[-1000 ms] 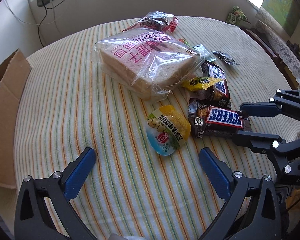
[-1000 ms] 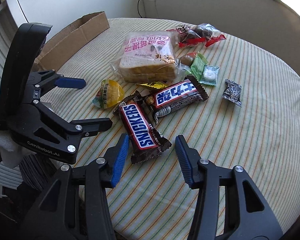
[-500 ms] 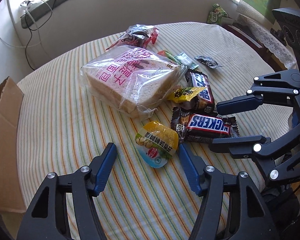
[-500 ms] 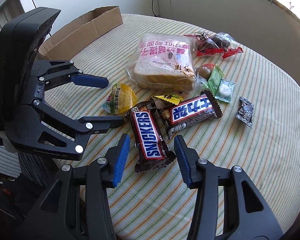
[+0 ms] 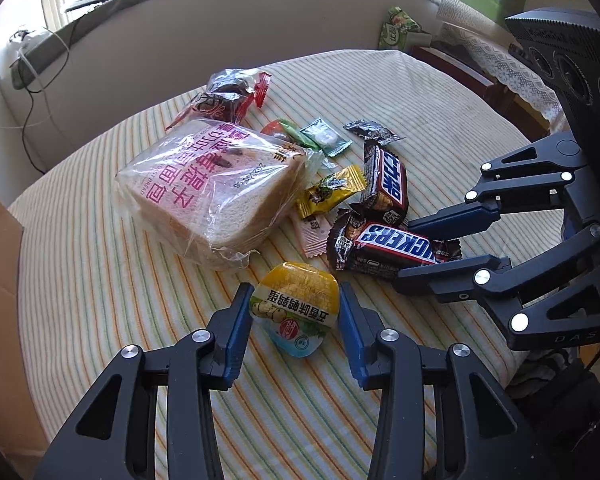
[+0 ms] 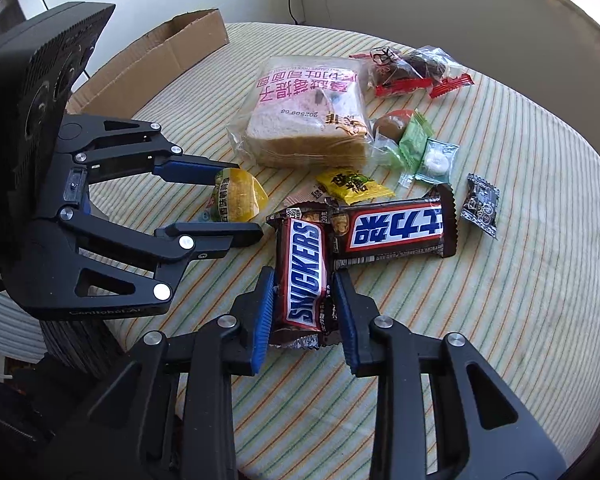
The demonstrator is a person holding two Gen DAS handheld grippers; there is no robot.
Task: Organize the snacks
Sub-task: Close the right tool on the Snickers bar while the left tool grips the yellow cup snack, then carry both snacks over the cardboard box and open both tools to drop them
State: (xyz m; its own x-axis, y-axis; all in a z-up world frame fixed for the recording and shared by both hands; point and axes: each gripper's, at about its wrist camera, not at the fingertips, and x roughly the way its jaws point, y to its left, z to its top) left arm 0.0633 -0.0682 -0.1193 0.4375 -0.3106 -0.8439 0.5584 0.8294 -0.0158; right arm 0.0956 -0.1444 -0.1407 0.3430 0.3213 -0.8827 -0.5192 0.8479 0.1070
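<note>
Snacks lie on a striped round table (image 5: 100,280). My left gripper (image 5: 294,312) has its blue pads against both sides of a yellow jelly cup (image 5: 296,310), which rests on the cloth; the cup also shows in the right wrist view (image 6: 238,196). My right gripper (image 6: 304,300) is closed on the near end of a Snickers bar (image 6: 304,276), also in the left wrist view (image 5: 396,244). A second Snickers bar (image 6: 392,226) lies just beyond it. A bag of sliced bread (image 5: 216,188) sits behind the cup.
A cardboard box (image 6: 156,64) stands at the table's left edge. Small candies lie near the bread: a yellow one (image 6: 352,186), a green one (image 6: 414,142), a clear mint (image 6: 436,160), a black one (image 6: 480,204). A red-trimmed bag of dark sweets (image 6: 412,70) lies at the back.
Both grippers moved forward and closed. The left one came in around the jelly cup, the right one onto the Snickers bar end.
</note>
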